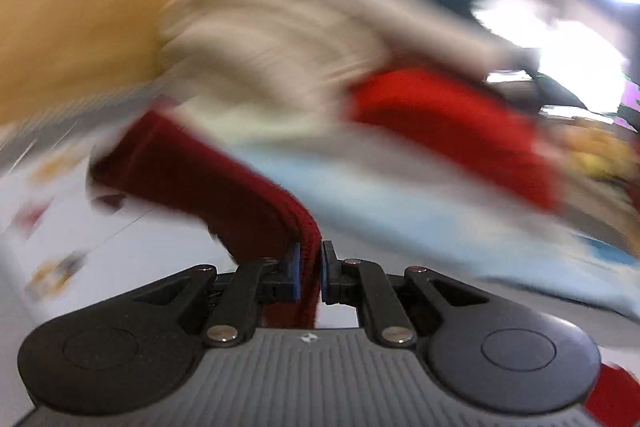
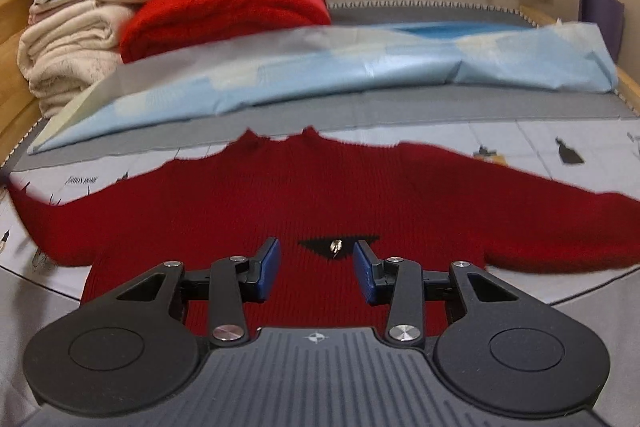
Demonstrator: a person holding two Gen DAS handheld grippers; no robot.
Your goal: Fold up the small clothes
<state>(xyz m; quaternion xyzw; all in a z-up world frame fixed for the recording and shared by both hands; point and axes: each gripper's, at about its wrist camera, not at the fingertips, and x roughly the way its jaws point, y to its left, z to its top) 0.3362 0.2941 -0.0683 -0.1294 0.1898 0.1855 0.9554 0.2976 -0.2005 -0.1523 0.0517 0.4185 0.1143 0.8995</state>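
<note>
Folding the red sweater (image 2: 320,203) neatly: your left tool (image 1: 309,275) pinches its sleeve edge; carry that toward the zipper pull (image 2: 335,247), where your right tool (image 2: 316,269) hovers half-open, empty.

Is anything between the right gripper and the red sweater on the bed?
Nothing visible. The right gripper hangs open directly over the sweater, which lies spread flat with only a small metal pin on it.
</note>
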